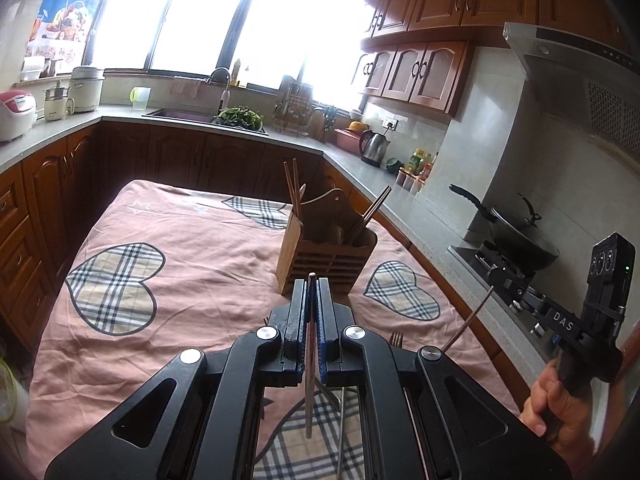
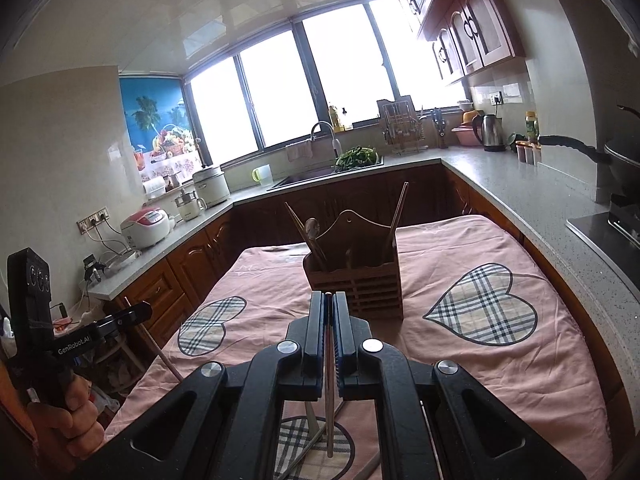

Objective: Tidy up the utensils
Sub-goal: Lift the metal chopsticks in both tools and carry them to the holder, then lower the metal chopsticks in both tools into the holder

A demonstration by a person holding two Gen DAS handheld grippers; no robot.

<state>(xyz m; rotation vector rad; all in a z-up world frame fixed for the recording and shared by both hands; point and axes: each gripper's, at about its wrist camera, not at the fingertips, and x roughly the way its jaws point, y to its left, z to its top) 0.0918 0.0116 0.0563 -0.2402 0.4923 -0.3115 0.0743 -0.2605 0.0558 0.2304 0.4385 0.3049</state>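
Observation:
A slatted wooden utensil holder (image 1: pixel 324 256) (image 2: pixel 354 280) stands on the pink cloth and holds several chopsticks and a spoon (image 2: pixel 312 226). My left gripper (image 1: pixel 312 280) hovers just in front of it, shut on a thin chopstick (image 1: pixel 309 400) that hangs down between the pads. My right gripper (image 2: pixel 328 296) is likewise shut on a chopstick (image 2: pixel 329 420), close before the holder. Each gripper shows in the other's view, a hand on its handle: the right gripper (image 1: pixel 498 278) with its stick (image 1: pixel 468 320), the left gripper (image 2: pixel 144 309) with its stick (image 2: pixel 160 352).
A fork (image 1: pixel 396 338) and more utensils (image 2: pixel 310 438) lie on the cloth (image 1: pixel 200 240) beneath the grippers. Kitchen counters (image 2: pixel 520 188) run around the table, with a wok (image 1: pixel 520 236) on the stove to the right and a sink (image 2: pixel 320 174) under the window.

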